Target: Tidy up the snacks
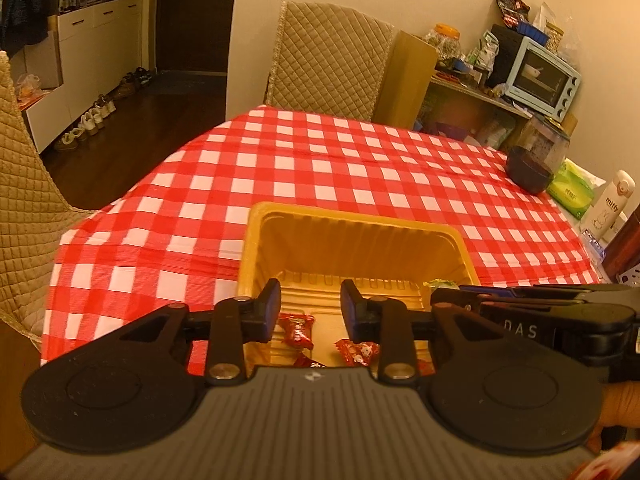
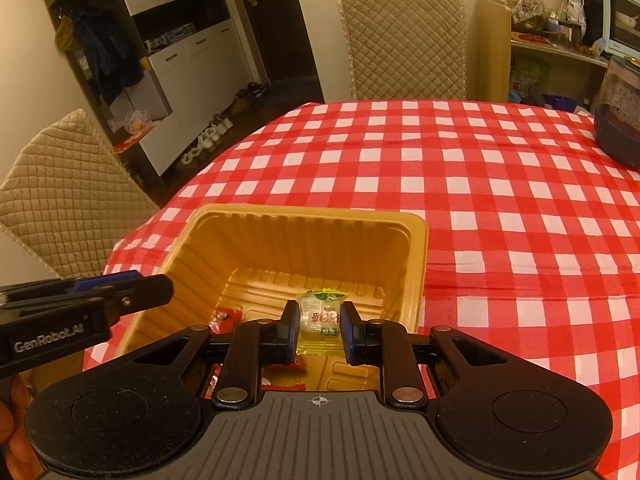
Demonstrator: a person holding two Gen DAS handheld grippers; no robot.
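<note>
The right gripper (image 2: 319, 330) hangs over the near half of the yellow tray (image 2: 416, 240), which sits on the red-checked bench (image 2: 500, 184). Between its fingers (image 2: 289, 332) is a clear, green-topped candy (image 2: 320, 314), its long axis upright, top above the fingertips and bottom edge below them. The left finger looks pressed to the wrapper; a thin gap shows at the right finger, so whether the candy is pinched or just let go cannot be told. It lies straight ahead of the fingers, over the tray floor and inside the walls, so the coming move probably turns on nothing more than parting the fingers, or lifting clear if they are already parted.

The left gripper (image 1: 310, 314) is level beside it, over the same tray (image 1: 256, 240), fingers spread and empty. Red candies (image 1: 298, 330) lie on the tray floor just below and ahead of it. Each gripper shows in the other's view, side by side and near but apart. Both point forward along the bench with a slight downward tilt. The right is the one nearer the green candy; the left is nearer the red ones.
</note>
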